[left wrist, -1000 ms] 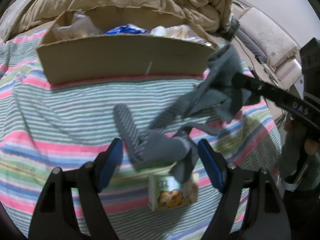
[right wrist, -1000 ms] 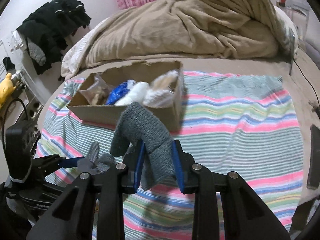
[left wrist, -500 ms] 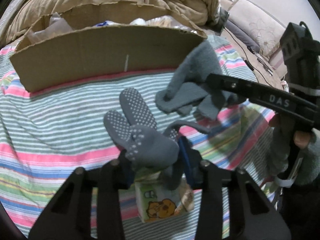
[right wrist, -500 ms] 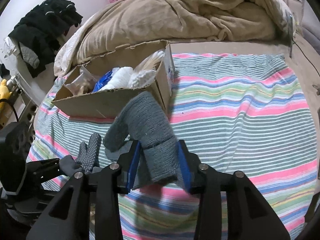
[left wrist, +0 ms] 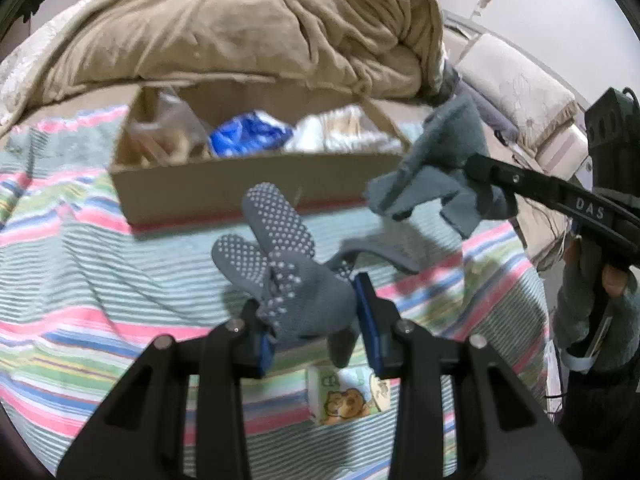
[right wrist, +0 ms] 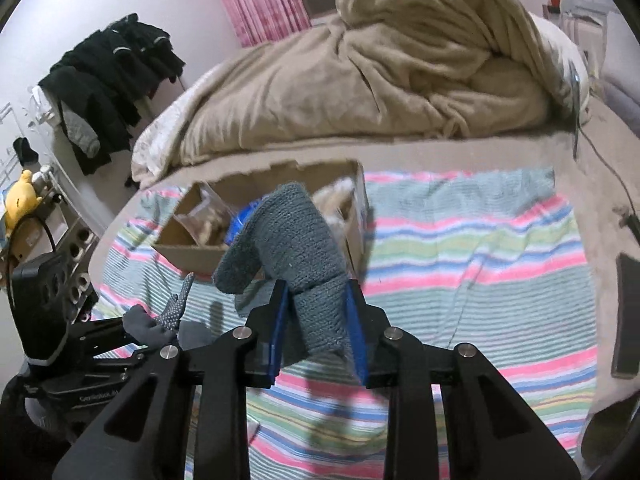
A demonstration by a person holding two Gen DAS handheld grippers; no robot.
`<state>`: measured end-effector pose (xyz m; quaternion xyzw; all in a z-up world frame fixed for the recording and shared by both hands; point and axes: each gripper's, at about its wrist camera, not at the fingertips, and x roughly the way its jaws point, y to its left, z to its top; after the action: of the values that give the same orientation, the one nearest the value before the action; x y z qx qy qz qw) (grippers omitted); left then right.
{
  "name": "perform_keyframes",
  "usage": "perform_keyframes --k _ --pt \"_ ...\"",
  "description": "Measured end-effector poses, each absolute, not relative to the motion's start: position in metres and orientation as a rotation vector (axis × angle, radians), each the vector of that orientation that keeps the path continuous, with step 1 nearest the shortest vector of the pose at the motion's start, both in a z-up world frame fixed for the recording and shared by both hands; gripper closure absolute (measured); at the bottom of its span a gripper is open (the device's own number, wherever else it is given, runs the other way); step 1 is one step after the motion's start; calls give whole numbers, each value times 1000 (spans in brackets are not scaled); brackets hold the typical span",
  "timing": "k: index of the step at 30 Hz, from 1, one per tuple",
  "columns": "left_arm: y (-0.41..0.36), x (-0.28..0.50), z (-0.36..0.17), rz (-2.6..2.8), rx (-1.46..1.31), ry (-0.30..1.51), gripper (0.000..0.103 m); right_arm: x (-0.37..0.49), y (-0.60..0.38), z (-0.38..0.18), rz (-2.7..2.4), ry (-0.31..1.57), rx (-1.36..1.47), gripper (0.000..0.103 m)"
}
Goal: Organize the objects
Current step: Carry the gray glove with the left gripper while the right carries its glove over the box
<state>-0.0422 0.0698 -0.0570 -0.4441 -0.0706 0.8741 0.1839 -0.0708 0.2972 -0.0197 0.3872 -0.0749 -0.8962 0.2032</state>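
Observation:
My left gripper (left wrist: 316, 320) is shut on a grey dotted glove (left wrist: 280, 256) and holds it above the striped blanket (left wrist: 80, 264). My right gripper (right wrist: 316, 320) is shut on a second grey knit glove (right wrist: 296, 240), also lifted. In the left wrist view that glove (left wrist: 440, 168) hangs from the right gripper at the right, next to the cardboard box (left wrist: 240, 188). In the right wrist view the dotted glove (right wrist: 176, 308) shows at the lower left in the left gripper. The open box (right wrist: 192, 252) holds a blue packet (left wrist: 248, 136) and pale bags.
A small carton with a cartoon bear (left wrist: 348, 396) lies on the blanket under the left gripper. A tan duvet (right wrist: 360, 88) is piled behind the box. Dark clothes (right wrist: 108, 80) hang at the far left. A dark flat device (right wrist: 626, 316) lies at the blanket's right edge.
My left gripper has shut on the dotted glove and lifted it. Both gloves have risen and now sit closer to the box.

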Motion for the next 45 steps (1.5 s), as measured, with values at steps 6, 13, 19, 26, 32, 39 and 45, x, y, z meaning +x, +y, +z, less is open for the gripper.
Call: perform_keyframes --k 6,13,19,26,32,39,45 --pt "52 -39 -35 2513 -1195 -227 67 -75 286 -1 -2502 -192 1033 74" --pt "40 -47 -15 2556 -1123 -255 67 -83 266 18 -2477 -177 984 74" --pt "24 -59 2 2597 -1060 -267 67 -97 248 25 -2453 -204 958 74" --pt "7 -75 12 2630 -1014 -281 67 -120 224 23 -2430 -218 968 74" --pt "-6 -90 10 2644 -1002 -303 67 -138 206 16 -2407 -228 992 74" --pt "-18 -111 2 2648 -1003 -351 67 -157 185 -7 -2372 -254 1050 74" --pt "-17 -130 -9 2622 -1028 -364 67 -167 171 -28 -2357 -263 1099 74"
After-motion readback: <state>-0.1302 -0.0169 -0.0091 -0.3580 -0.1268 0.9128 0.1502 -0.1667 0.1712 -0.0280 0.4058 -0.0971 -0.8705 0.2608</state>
